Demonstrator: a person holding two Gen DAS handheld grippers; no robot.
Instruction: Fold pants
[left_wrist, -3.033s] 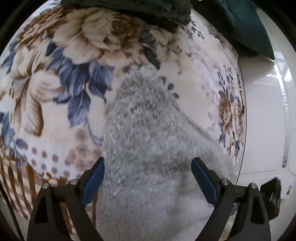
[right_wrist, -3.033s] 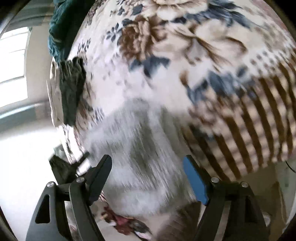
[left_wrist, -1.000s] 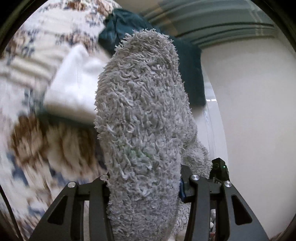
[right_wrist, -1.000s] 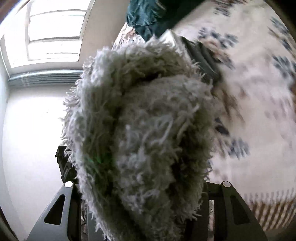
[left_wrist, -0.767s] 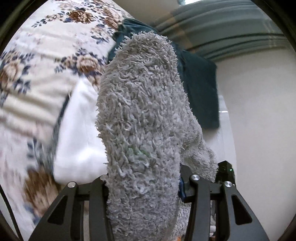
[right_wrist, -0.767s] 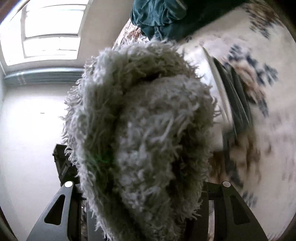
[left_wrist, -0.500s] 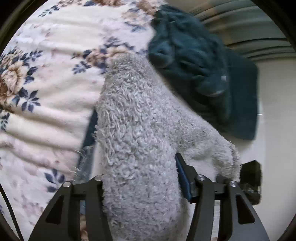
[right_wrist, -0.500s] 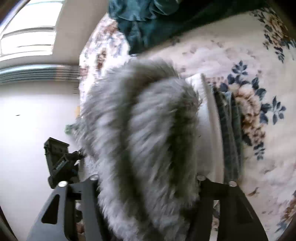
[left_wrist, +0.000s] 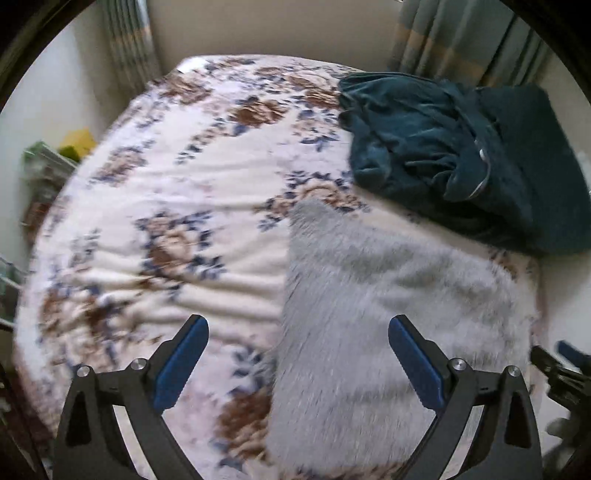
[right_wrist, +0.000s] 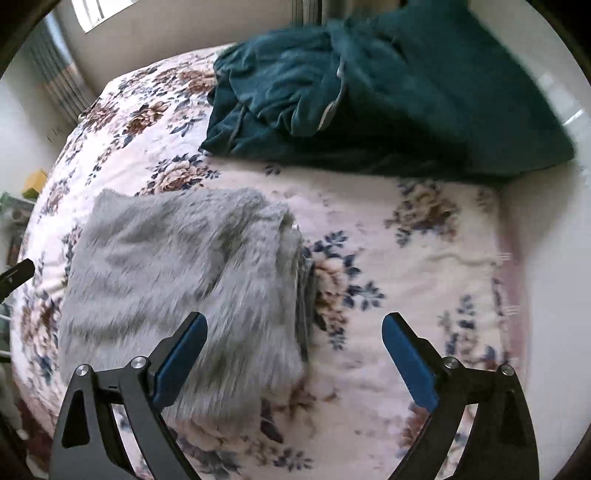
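Note:
The fluffy grey pants lie folded in a flat bundle on the floral bedspread; in the right wrist view the grey pants rest on a stack of folded clothes whose edges show along its right side. My left gripper hovers above the bundle's left edge, its jaws opening with nothing pinched between the blue pads. My right gripper hangs over the bundle's right edge, jaws likewise opening and apart from the cloth.
A crumpled dark teal garment and teal pillow lie at the head of the bed. Curtains hang behind. A yellow item sits beside the bed on the left. The floral bedspread stretches to the right.
Both grippers were shut on the grey pants and carrying them; they have let go, opened wide and drawn back, leaving the pants lying on the bed.

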